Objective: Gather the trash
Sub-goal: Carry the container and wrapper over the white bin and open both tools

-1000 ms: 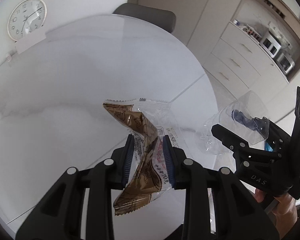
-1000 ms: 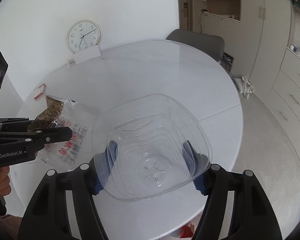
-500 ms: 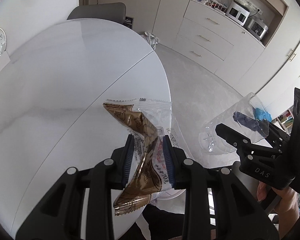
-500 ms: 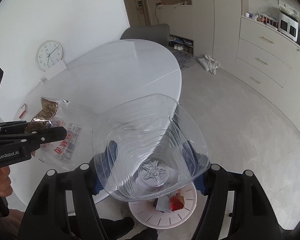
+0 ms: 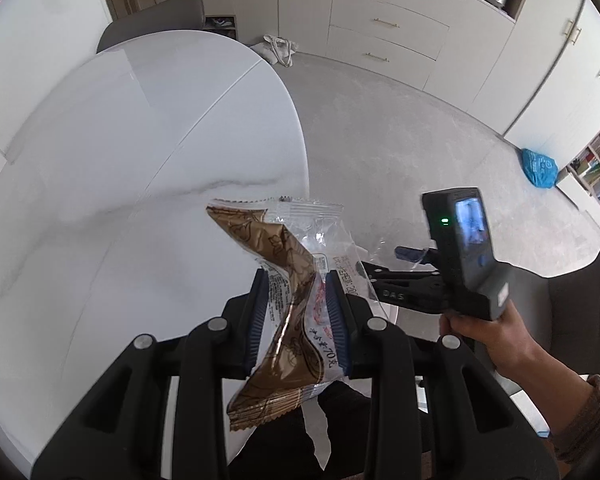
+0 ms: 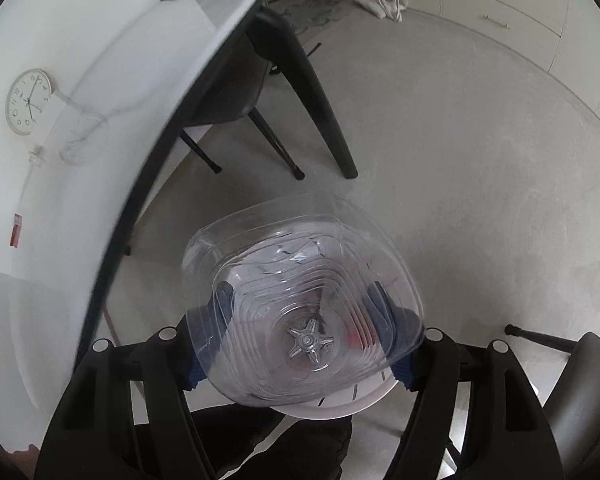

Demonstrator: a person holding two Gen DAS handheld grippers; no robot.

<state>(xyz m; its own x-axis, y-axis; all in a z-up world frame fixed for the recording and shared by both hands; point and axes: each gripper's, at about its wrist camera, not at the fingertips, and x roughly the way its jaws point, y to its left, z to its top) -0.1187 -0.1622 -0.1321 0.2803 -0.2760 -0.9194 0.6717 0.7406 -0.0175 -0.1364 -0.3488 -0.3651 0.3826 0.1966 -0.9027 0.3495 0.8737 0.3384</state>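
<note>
Trash is carried in both tongs. A crumpled snack wrapper (image 5: pixel 296 292), partly brown foil with dark line drawings and partly clear film, is clamped between the ribbed blue pads (image 5: pixel 336 312) of the left tongs (image 5: pixel 296 312). Its serrated lower end hangs below the pads and its upper end twists above them, over the near rim of the worktop (image 5: pixel 100 184). Red script and the dark characters "70克" are printed on its clear panel; the finer print there is too small to be read.

A clear plastic container (image 6: pixel 304 320), thin-walled, squarish with rounded corners and stepped ridges, is gripped by the right tongs (image 6: pixel 304 336), whose blue pads (image 6: pixel 220 304) press its two sides. A star-shaped moulding is seen at the centre of its base. Behind the container, a white round bin (image 6: pixel 340 404) with dark tick marks on its rim sits on the grey floor (image 6: pixel 480 160), beside the worktop; red scraps show blurred through the plastic.

The worktop is a round white slab with faint grey veining, a thin seam and a dark underside. In the left wrist view the right tongs are seen from the side, to the right of the worktop, marked "DAS", with a lit screen and a green lamp on the handle held by the right hand (image 5: pixel 484 336). A white wall clock (image 6: pixel 28 102) with black numerals and a dark chair (image 6: pixel 236 80) are seen near the worktop.
</note>
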